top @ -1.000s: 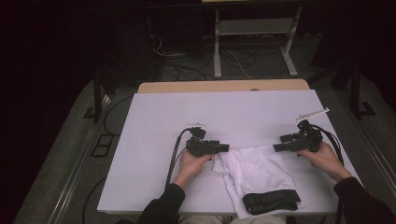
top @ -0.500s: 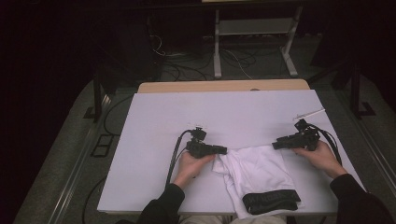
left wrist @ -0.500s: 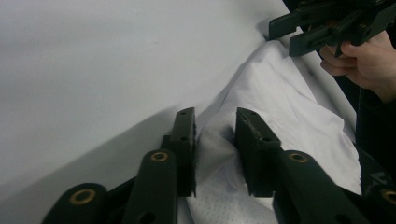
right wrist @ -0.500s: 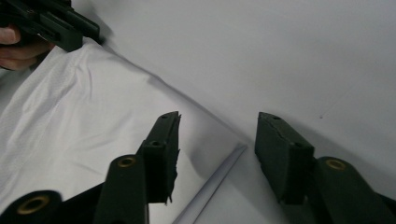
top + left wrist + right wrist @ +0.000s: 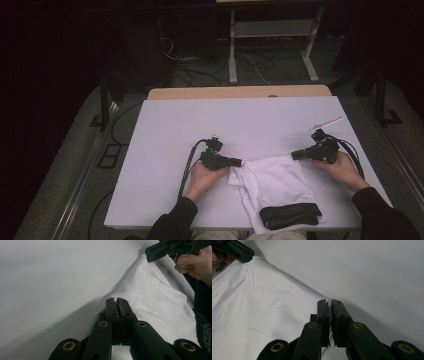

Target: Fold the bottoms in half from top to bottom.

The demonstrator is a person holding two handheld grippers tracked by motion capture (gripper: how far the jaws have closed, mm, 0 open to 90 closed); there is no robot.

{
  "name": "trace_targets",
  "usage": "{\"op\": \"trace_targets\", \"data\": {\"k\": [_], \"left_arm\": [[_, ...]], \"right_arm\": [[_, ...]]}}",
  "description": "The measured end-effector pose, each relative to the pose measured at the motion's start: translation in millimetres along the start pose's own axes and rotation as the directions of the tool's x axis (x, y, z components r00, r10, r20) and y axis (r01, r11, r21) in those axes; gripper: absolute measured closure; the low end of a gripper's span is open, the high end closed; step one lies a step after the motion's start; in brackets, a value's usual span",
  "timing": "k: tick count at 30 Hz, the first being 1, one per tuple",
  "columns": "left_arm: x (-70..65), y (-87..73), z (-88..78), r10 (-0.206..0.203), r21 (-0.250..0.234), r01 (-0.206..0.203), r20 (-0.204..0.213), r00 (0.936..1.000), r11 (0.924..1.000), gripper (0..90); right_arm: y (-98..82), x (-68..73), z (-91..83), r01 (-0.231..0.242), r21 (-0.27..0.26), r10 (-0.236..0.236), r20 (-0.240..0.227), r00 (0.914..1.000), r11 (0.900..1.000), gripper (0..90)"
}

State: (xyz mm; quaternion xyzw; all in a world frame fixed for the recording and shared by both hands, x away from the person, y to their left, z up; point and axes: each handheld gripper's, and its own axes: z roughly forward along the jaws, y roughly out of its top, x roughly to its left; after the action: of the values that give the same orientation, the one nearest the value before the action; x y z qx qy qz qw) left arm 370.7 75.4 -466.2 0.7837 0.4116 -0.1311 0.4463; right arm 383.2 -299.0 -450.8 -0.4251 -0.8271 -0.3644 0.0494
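A white garment (image 5: 275, 182) with a black waistband (image 5: 290, 215) lies on the near right part of the white table (image 5: 240, 125). My left gripper (image 5: 239, 162) sits at the garment's upper left corner. Its jaws have just been closing and now stand shut on the fabric edge (image 5: 140, 307), as the left gripper (image 5: 117, 301) view shows. My right gripper (image 5: 295, 155) holds the upper right corner. Its jaws have just been closing too, and the right gripper (image 5: 329, 302) pinches the cloth edge (image 5: 262, 302). The fabric stretches between both.
A thin white stick (image 5: 325, 122) lies at the table's far right. The table's wooden far edge (image 5: 240, 92) borders a dark floor with cables and a metal stand (image 5: 270, 30). Cables trail from both grippers toward the person.
Both pairs of jaws have closed onto the garment's upper corners. The hands have hardly moved, and the cloth's top edge now looks drawn straighter between them.
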Motion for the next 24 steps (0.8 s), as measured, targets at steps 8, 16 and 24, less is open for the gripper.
{"op": "trace_targets", "data": {"k": [8,16,24], "left_arm": [[-9.1,2.6,-8.4,0.07,-0.024,-0.072,-0.053,0.9961,0.9971,88.0],[-8.4,4.1,-20.8,0.081,-0.043,-0.085,-0.089,0.9928,0.9955,88.0],[-5.2,5.7,-33.5,0.08,-0.05,-0.086,-0.109,0.9908,0.995,88.1]], "right_arm": [[4.8,3.9,-1.9,-0.018,-0.03,0.018,0.01,0.9998,0.999,85.5],[18.6,11.1,7.6,-0.023,-0.049,0.025,0.049,0.9985,0.999,85.7],[34.0,17.2,17.8,-0.025,-0.074,0.027,0.031,0.9991,0.997,85.7]]}}
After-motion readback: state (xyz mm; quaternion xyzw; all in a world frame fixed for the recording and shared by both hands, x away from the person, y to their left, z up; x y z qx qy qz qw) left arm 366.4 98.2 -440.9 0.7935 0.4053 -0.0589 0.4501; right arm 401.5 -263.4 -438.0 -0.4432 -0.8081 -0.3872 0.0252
